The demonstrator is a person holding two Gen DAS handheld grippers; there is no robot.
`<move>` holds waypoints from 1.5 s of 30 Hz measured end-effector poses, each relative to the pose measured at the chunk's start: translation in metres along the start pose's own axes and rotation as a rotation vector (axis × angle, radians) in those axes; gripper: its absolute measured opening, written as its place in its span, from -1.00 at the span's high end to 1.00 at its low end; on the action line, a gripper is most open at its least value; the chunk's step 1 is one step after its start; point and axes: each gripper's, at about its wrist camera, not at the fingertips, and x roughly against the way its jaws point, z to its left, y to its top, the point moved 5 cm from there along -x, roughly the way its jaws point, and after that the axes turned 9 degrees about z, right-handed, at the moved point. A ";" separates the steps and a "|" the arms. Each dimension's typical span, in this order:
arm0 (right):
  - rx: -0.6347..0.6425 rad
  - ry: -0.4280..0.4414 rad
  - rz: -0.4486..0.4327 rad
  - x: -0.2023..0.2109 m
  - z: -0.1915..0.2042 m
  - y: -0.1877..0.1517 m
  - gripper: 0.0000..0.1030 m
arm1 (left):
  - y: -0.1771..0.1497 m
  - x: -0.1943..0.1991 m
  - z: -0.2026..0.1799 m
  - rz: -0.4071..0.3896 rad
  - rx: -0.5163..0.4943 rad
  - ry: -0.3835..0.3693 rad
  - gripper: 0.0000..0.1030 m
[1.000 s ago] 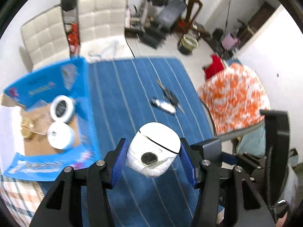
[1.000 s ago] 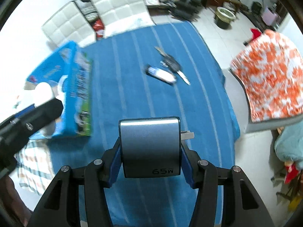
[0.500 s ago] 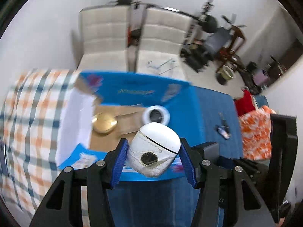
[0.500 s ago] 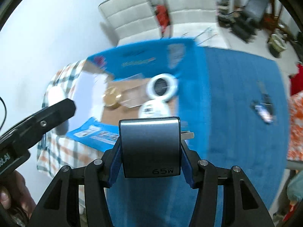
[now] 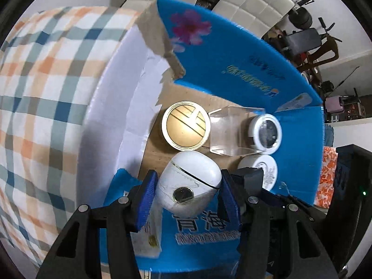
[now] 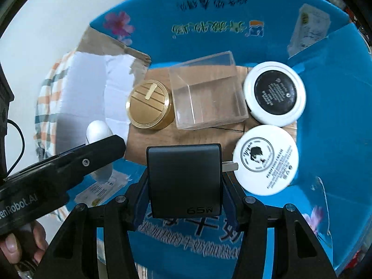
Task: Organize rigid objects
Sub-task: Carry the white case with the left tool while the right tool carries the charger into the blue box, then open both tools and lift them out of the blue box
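My left gripper [image 5: 188,195] is shut on a white earbud case [image 5: 189,184] and holds it over the near left corner of an open blue cardboard box [image 5: 232,55]. My right gripper [image 6: 184,186] is shut on a dark grey 65W charger [image 6: 184,179] and holds it over the box's near edge [image 6: 186,234]. Inside the box lie a gold round tin [image 6: 148,104], a clear plastic case [image 6: 207,95] and two white round compacts [image 6: 274,94] [image 6: 265,160]. The left gripper also shows in the right wrist view [image 6: 97,146], left of the charger.
A plaid cloth [image 5: 46,93] covers the surface left of the box. The box's white flap [image 5: 111,107] folds outward on the left. White chairs [image 5: 251,2] and gym gear [image 5: 307,37] stand behind the box.
Both grippers have swung left from the blue-striped table to just above the open box, carrying their objects. The box contents now fill both views.
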 end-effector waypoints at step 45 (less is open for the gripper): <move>-0.071 -0.186 -0.171 0.140 -0.034 -0.080 -0.92 | -0.067 0.068 -0.057 -0.117 -0.124 0.228 -0.97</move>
